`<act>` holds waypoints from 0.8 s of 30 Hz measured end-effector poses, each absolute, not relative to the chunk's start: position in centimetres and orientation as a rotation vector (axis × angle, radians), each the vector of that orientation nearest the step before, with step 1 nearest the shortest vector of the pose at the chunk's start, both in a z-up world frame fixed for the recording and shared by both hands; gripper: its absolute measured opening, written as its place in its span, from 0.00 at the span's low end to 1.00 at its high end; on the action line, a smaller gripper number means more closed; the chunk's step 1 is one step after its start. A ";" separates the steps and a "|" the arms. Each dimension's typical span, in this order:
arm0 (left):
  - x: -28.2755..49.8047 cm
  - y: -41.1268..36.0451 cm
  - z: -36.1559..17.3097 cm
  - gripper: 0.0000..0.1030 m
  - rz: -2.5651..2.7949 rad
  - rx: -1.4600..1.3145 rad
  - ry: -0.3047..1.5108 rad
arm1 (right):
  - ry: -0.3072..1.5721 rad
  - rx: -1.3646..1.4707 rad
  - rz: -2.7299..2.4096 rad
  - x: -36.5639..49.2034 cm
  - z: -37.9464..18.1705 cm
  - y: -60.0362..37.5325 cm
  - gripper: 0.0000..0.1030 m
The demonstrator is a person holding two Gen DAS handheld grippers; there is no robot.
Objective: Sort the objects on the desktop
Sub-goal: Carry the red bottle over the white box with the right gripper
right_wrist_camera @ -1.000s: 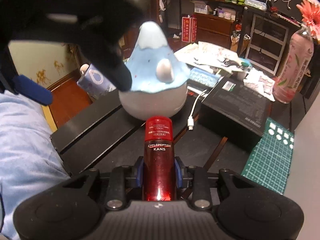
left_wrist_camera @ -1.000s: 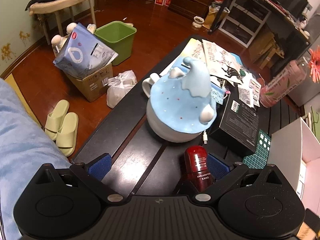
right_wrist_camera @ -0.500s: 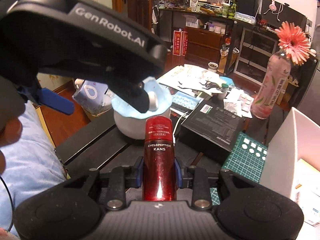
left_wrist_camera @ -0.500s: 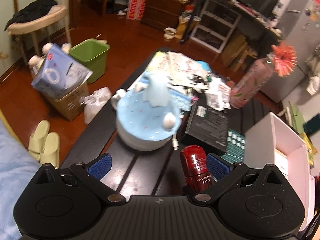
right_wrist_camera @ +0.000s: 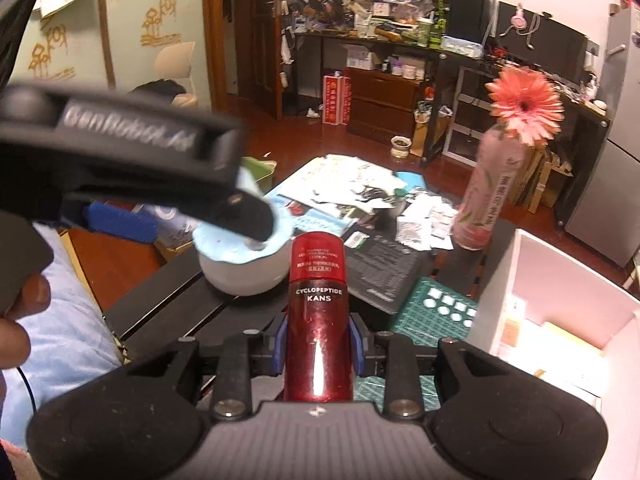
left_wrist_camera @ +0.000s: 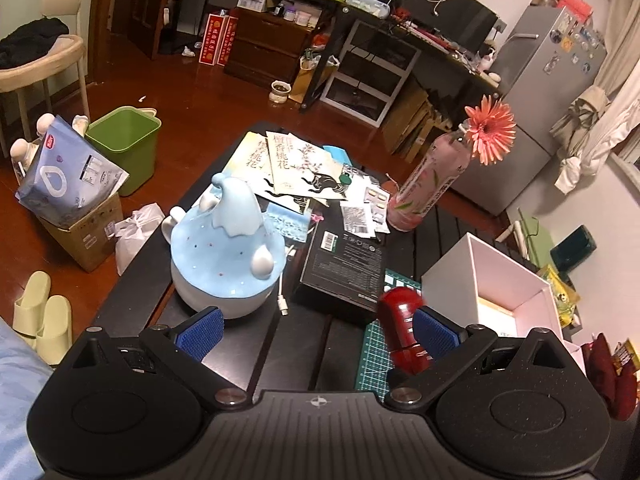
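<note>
Over the last second the right gripper (right_wrist_camera: 318, 346), clamped on the red KANS bottle (right_wrist_camera: 318, 308), has risen toward the white box (right_wrist_camera: 560, 304) at its right, likely for dropping in, while the left gripper (left_wrist_camera: 316, 330) hangs wide open, empty.

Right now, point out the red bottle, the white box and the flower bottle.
red bottle (right_wrist_camera: 318, 312): right wrist view, on the label between the right gripper's fingers.
white box (left_wrist_camera: 448, 286): left wrist view, on its near outer wall.
flower bottle (left_wrist_camera: 430, 180): left wrist view, on its pink body.
</note>
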State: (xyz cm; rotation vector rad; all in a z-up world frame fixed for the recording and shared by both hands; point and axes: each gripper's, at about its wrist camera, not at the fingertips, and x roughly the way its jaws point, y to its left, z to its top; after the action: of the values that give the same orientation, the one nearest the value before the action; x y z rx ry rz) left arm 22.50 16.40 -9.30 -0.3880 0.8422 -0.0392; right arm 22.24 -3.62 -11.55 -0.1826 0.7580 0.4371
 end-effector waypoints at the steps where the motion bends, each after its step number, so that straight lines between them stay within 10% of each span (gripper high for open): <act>1: 22.5 16.3 -9.3 0.99 -0.046 -0.389 0.842 | 0.754 -0.181 0.431 22.2 -11.2 -4.1 0.28; 24: 22.5 10.6 -10.0 0.99 -0.186 -0.183 0.868 | 0.715 -0.150 0.324 21.3 -9.5 -12.3 0.28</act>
State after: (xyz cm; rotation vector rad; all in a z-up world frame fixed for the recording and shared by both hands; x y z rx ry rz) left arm 22.51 10.58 -10.00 -0.1831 0.8677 -0.1863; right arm 21.28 -12.28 -9.48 -0.1500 0.7148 0.3237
